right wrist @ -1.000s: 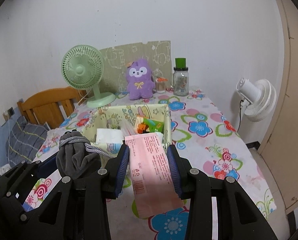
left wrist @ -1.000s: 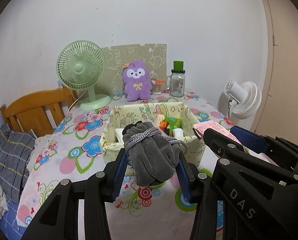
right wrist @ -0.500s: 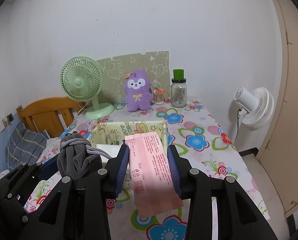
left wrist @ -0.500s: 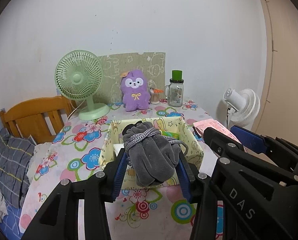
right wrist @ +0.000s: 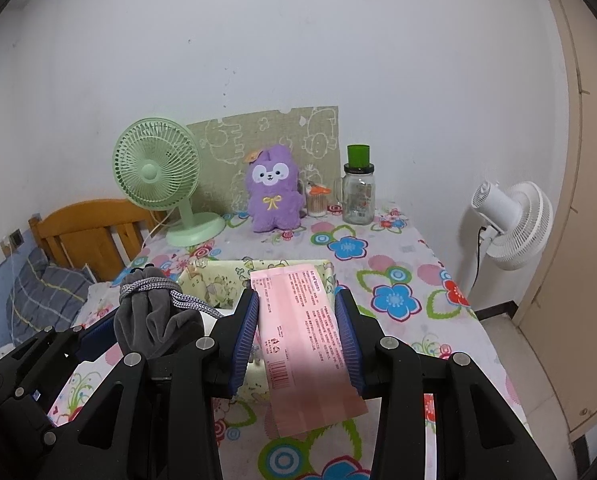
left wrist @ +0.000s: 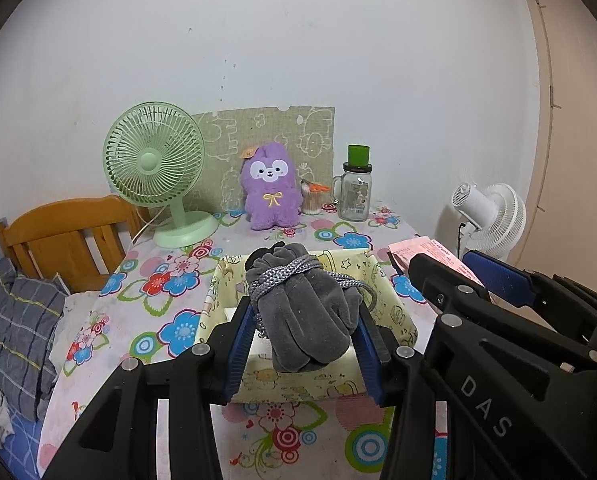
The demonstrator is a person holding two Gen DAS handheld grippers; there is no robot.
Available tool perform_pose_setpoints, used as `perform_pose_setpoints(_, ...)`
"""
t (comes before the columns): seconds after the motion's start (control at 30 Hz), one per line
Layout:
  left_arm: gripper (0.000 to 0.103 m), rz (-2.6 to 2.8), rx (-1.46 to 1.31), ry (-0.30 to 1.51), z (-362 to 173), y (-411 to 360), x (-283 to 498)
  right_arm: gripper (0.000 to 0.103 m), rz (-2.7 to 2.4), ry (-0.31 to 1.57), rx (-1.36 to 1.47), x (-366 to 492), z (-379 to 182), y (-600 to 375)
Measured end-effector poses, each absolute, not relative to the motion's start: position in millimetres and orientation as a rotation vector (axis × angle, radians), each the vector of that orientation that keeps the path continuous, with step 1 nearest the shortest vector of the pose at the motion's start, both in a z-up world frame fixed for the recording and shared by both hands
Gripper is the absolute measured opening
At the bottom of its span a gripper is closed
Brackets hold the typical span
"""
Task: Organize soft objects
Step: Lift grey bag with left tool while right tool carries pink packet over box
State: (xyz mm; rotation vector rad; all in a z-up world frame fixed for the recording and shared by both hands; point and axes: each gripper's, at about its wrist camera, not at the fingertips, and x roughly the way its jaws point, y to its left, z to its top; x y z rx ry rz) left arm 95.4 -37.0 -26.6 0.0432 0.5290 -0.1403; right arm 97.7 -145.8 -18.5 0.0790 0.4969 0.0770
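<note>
**Both grippers loaded above the yellow bin**

Left gripper held a grey pouch between its blue pads, jaws closed narrow on the velvet. A grey cord was wound around the pouch's neck, with a loose loop trailing off to the right side. The pouch hung in the air in front of the yellow bin, clear of its rim, with its tied end pointing away from the camera.

Right gripper gripped a pink packet, its pads pressing on the two long edges. The packet was flat, printed with small text and a barcode, and its near end drooped below the fingers. Its far end reached over the bin, seen here as a printed fabric wall behind it. In this view the left gripper and its pouch sat just beside the right one, on its left.

Further back on the flowered table stood a green fan, a purple plush against a printed board, a small cup of swabs and a glass jar with a green top. A white fan stood off the table's right edge, and a wooden headboard with a checked pillow lay to the left.
</note>
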Motion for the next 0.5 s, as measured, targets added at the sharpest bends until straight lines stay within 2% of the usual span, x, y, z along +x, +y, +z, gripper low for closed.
perform_pose_setpoints(0.5,0.049,-0.128,0.022,0.556,-34.2,-29.6,129.2,0.043,0.080,0.520,0.062,135.1,-23.4,-138.4)
